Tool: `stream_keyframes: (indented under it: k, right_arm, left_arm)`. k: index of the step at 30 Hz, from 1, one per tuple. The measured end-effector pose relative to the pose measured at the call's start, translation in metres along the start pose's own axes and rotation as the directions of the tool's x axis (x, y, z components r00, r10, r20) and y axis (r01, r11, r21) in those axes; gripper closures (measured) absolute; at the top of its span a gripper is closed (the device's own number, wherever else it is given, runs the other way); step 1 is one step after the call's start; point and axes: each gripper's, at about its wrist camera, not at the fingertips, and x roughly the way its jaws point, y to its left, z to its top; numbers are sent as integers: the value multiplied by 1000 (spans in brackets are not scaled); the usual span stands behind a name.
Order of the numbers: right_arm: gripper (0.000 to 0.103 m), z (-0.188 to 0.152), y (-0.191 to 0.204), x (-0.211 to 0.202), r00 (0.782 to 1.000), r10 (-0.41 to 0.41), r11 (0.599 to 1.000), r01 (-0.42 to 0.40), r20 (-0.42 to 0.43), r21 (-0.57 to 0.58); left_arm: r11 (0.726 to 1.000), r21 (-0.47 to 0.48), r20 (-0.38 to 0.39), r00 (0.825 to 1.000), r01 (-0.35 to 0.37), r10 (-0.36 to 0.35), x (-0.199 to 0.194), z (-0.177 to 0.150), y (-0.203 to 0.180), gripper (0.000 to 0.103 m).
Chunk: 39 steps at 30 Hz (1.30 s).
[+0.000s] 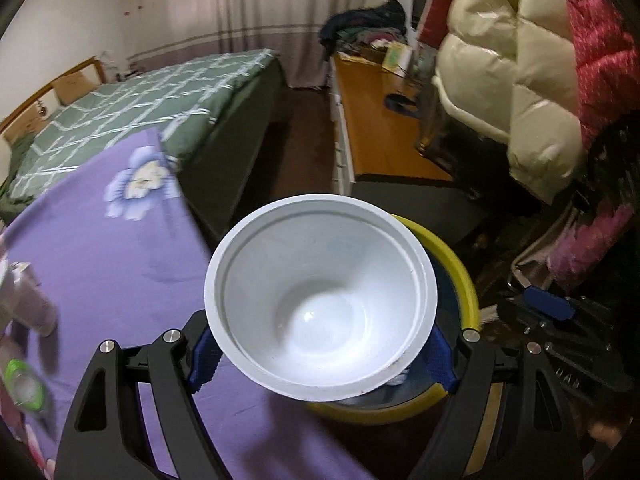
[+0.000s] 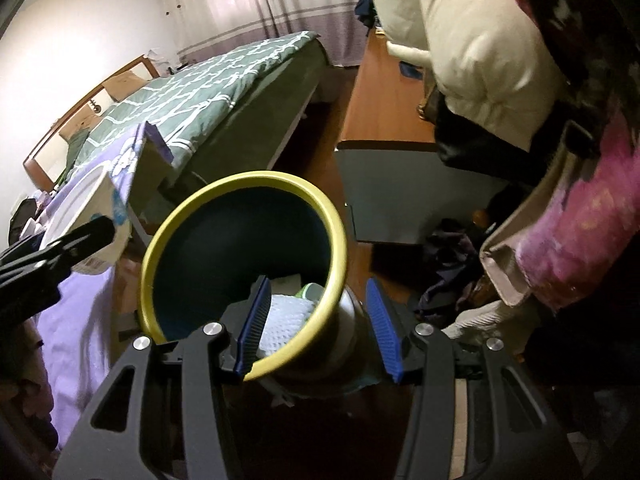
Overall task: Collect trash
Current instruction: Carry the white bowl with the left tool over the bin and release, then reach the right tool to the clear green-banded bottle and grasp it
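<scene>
Plainly one white bowl, one yellow-rimmed bin.

White paper bowl, empty, above yellow-rimmed bin

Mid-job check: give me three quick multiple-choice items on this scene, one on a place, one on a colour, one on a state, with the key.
1. Where is the white bowl?
A. between the left hand-held gripper's pads
B. lying on the green bed
C. at the bottom of the bin

2. What colour is the bin's rim?
A. red
B. yellow
C. white

3. What state is the bin in?
A. empty
B. covered by a lid
C. open, with trash inside

Key: 1 A, blue pads press on both sides of the bowl; 2 B, a yellow ring tops the dark inside; 3 C, white and green scraps lie inside.
</scene>
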Motion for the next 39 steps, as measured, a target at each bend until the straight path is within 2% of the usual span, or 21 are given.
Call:
stream_keyframes:
  k: [5, 9, 11, 12, 18, 24, 30, 33, 37, 39]
  right_arm:
    - [55, -1, -6, 1, 1000, -5, 1000, 5, -3, 14]
    - [55, -1, -4, 2, 1000, -15, 1000, 15, -6, 10]
    - [55, -1, -4, 1, 1000, -15, 1000, 15, -6, 9]
    - [55, -1, -3, 1, 1000, -16, 1000, 16, -6, 8]
    - [55, -2, 6, 2, 1000, -8, 1000, 7, -8, -8]
    - [54, -2, 26, 1, 1000, 11, 999, -11, -11, -41]
    - [52, -2, 59, 2, 999, 37, 995, -39, -20, -92]
    - [52, -2, 80, 4, 998, 56, 990, -60, -28, -128]
    - [52, 1, 121, 4, 995, 100, 977, -104, -31, -185]
    - [52, 3, 150, 5, 990, 134, 964, -139, -36, -226]
  left_arm:
    - [999, 30, -25, 1000, 19, -18, 20, 8, -22, 23]
    - [999, 23, -49, 998, 33, -32, 31, 12, -24, 22]
    - [999, 16, -53, 998, 31, -30, 31, 11, -21, 11]
    - [999, 11, -50, 998, 30, -30, 30, 10, -19, 11]
    - [999, -49, -13, 1000, 20, -20, -1, -1, 11, 11]
    - [990, -136, 64, 997, -33, 42, -53, -23, 58, 8]
    - [957, -250, 131, 975, -145, 182, -114, -57, 121, 5]
    - [926, -306, 139, 951, -223, 275, -143, -76, 153, 5]
    - [868, -377, 143, 906, -322, 399, -183, -103, 198, 5]
    - [844, -407, 136, 891, -349, 434, -195, -113, 215, 5]
